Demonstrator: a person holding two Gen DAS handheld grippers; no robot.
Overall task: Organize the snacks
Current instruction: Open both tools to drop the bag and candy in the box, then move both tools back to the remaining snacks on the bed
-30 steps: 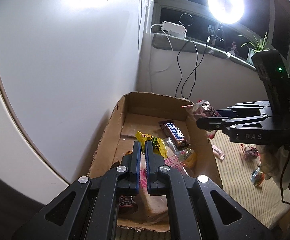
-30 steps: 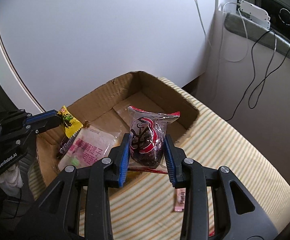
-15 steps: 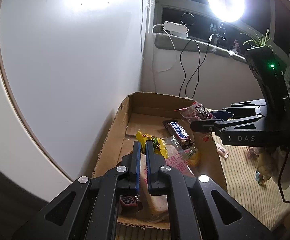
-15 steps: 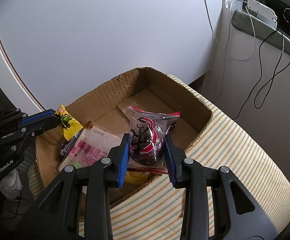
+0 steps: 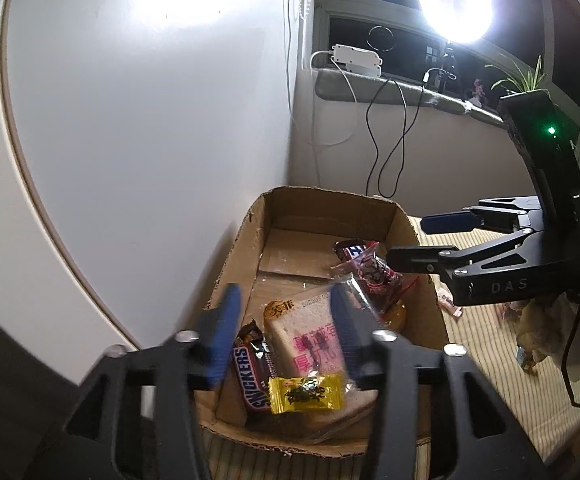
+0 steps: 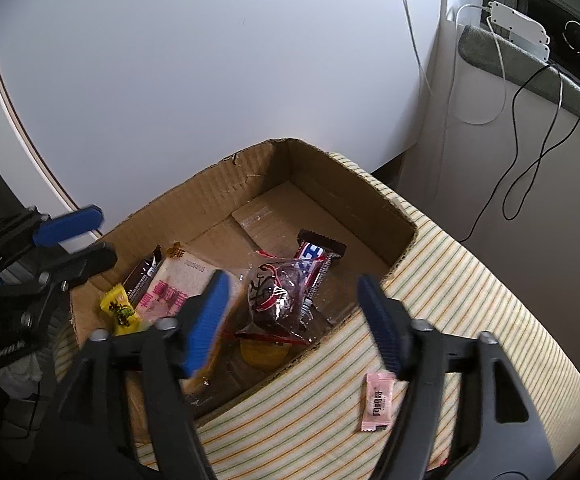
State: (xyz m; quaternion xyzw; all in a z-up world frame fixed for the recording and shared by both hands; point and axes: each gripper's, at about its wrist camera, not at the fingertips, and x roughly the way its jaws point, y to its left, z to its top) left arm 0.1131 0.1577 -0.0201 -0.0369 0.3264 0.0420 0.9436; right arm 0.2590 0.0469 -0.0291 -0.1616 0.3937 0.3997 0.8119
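Both grippers, left gripper and right gripper, have sprung wide, dropping the yellow candy and red-wrapped snack into the cardboard box; pink sachet remains outside.

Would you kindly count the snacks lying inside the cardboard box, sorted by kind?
Chocolate bars: 2, one near, one farther in.
Bread packet: 1
Yellow candy: 1
Clear red-printed bag: 1
Yellow round snack, partly hidden: 1
Total: 6
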